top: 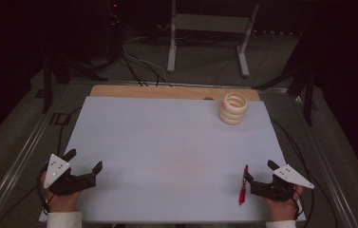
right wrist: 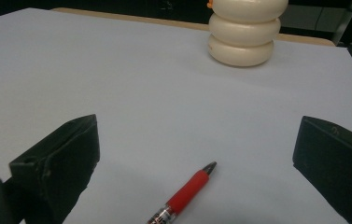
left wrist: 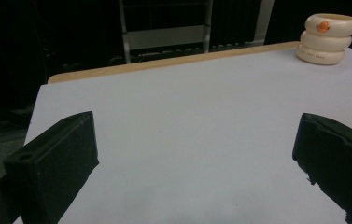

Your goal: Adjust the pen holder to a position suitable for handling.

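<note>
Pen (right wrist: 185, 195) rear cut by right gripper view's bottom edge; holder (right wrist: 245, 32) top cropped there too.

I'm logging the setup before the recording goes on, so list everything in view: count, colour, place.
pen: one, red with a dark tip, lying on the sheet between the open jaws of the right gripper
ringed holder: one, cream with an orange mark, upright at the far right of the sheet
sheet: one, white, covering most of the table
table: one, wooden edge showing along the far side
frame: one, light grey, on the floor beyond the table
left gripper: one, black, open, near left corner
right gripper: one, black, open, near right corner
</note>
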The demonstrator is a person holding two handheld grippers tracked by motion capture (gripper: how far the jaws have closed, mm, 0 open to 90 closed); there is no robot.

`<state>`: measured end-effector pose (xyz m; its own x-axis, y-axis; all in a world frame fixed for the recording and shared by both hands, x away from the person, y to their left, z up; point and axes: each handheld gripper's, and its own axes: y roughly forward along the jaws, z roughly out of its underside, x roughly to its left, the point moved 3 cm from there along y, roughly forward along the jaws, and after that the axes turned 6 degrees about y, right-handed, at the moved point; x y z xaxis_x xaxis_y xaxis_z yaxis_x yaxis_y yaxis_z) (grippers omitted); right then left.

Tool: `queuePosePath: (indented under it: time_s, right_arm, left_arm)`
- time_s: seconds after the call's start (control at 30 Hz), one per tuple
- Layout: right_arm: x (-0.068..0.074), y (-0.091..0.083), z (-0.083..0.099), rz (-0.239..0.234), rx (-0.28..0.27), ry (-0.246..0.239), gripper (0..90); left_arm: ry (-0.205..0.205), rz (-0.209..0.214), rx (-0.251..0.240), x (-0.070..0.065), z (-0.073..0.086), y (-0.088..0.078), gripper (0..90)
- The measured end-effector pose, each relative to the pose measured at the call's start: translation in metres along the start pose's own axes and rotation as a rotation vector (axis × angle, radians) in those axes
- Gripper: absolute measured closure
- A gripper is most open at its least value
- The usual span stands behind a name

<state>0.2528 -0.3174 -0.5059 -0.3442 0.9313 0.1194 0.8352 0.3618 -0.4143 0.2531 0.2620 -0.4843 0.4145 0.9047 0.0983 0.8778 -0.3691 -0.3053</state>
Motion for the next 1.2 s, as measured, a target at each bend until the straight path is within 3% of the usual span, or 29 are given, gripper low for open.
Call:
queuePosePath:
  time_s: [0.43,0.6,0.77,0.97,1.2]
  right_arm:
    - [-0.003,-0.001,0.0,0.013,-0.006,0.017,1.1]
    - [-0.005,-0.001,-0.004,-0.002,-0.002,0.04,1.0]
    - [-0.001,0.001,-0.008,-0.008,0.008,0.027,1.1]
    - [0.003,0.007,-0.019,-0.019,0.008,0.008,1.1]
    - [0.005,0.01,-0.037,-0.025,-0.007,-0.014,1.1]
  left_arm:
    - [0.005,0.022,-0.01,-0.001,0.002,0.001,0.7]
    - [0.014,0.016,-0.012,-0.003,0.002,0.002,0.7]
    - [0.031,0.006,-0.002,-0.003,0.003,0.002,0.8]
    - [-0.007,-0.001,0.005,-0.002,0.001,0.0,0.7]
    - [0.004,-0.021,-0.003,-0.002,0.002,-0.001,0.7]
